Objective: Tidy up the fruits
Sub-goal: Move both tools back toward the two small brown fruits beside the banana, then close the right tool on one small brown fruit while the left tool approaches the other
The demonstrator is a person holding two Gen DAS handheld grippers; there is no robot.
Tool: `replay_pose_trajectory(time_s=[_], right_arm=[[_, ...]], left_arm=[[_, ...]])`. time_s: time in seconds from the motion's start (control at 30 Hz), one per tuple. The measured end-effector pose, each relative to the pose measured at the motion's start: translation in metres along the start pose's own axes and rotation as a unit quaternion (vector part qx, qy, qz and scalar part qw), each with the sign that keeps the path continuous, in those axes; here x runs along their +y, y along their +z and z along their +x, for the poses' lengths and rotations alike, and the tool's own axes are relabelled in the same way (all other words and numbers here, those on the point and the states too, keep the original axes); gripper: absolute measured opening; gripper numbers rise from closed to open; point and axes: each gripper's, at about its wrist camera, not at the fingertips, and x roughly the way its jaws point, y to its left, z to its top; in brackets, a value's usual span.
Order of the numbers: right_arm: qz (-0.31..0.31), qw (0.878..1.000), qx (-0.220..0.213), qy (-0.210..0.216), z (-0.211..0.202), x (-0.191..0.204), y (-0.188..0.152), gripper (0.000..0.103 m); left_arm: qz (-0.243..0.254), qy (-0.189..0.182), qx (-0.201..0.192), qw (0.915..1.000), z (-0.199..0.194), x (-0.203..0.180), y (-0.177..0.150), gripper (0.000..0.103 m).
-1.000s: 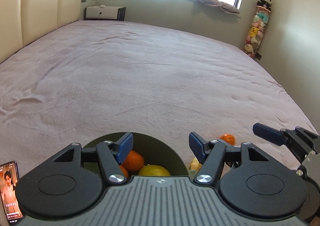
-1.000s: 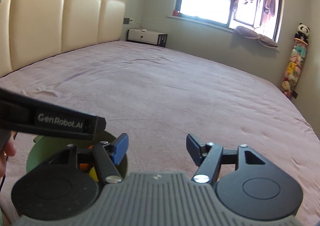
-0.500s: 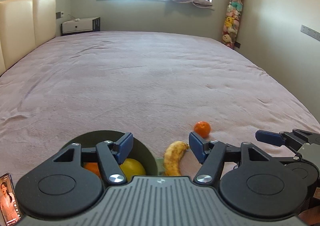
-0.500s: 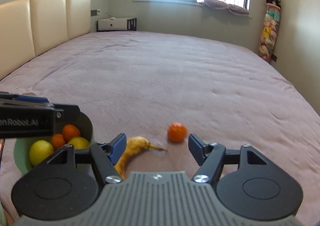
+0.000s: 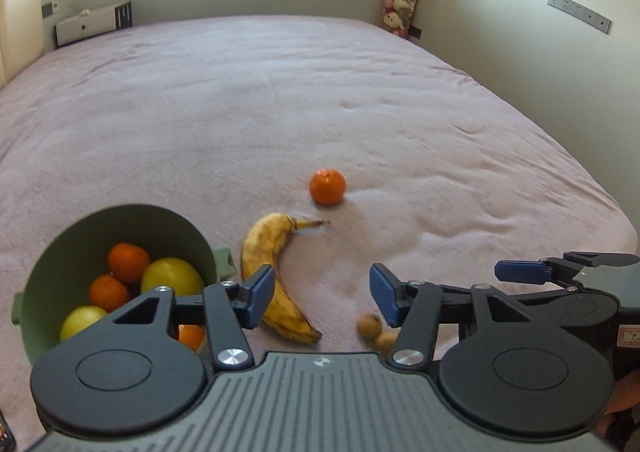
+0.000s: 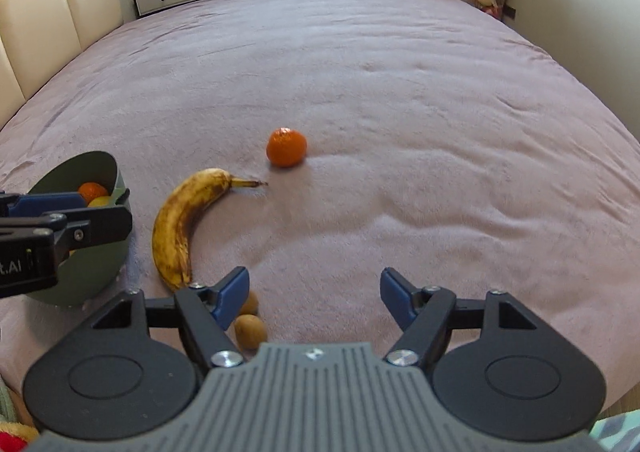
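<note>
Both grippers are held low over the near edge of the bed (image 6: 400, 92), jaws spread wide and nothing gripped, so a pick looks to be lined up rather than under way. The left gripper (image 5: 322, 298) is poised beside the green bowl (image 5: 120, 220), a smooth, matte, round tub with small side lugs, in which oranges and lemons are already gathered. Just right of the bowl a banana (image 6: 180, 220) is laid, curved, soft-looking and heavily brown-spotted, its stem pointed at a glossy, dimpled orange (image 6: 286, 146) farther out. Two small brown fruits (image 6: 250, 330), round and dull-skinned, are tucked close by the right gripper (image 6: 314, 296), which is aimed over the plush mauve blanket. Loose fruit is judged to remain for the bowl.
</note>
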Motion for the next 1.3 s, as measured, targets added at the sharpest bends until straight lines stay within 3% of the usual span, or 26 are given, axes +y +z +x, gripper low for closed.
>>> replay_pose_trajectory(time_s=[0.07, 0.33, 0.53, 0.87, 1.3], right_arm=[[-0.003, 1.000, 0.004, 0.005, 0.000, -0.002, -0.004, 0.068], [-0.044, 0.996, 0.041, 0.069, 0.013, 0.014, -0.022, 0.039], [-0.043, 0.992, 0.067, 0.101, 0.031, 0.016, -0.028, 0.020], [-0.056, 0.990, 0.072, 0.108, 0.047, 0.023, -0.029, 0.019], [-0.086, 0.990, 0.056, 0.094, 0.053, 0.030, -0.031, 0.019]], left_arm=[[0.004, -0.009, 0.013, 0.9999, 0.003, -0.001, -0.003, 0.060], [0.045, -0.019, 0.075, 0.9960, 0.021, -0.013, -0.017, 0.057], [0.059, -0.018, 0.093, 0.9937, 0.029, -0.015, -0.022, 0.052], [0.051, -0.044, 0.096, 0.9931, 0.033, -0.012, -0.020, 0.046], [0.059, -0.046, 0.101, 0.9920, 0.036, -0.016, -0.021, 0.044]])
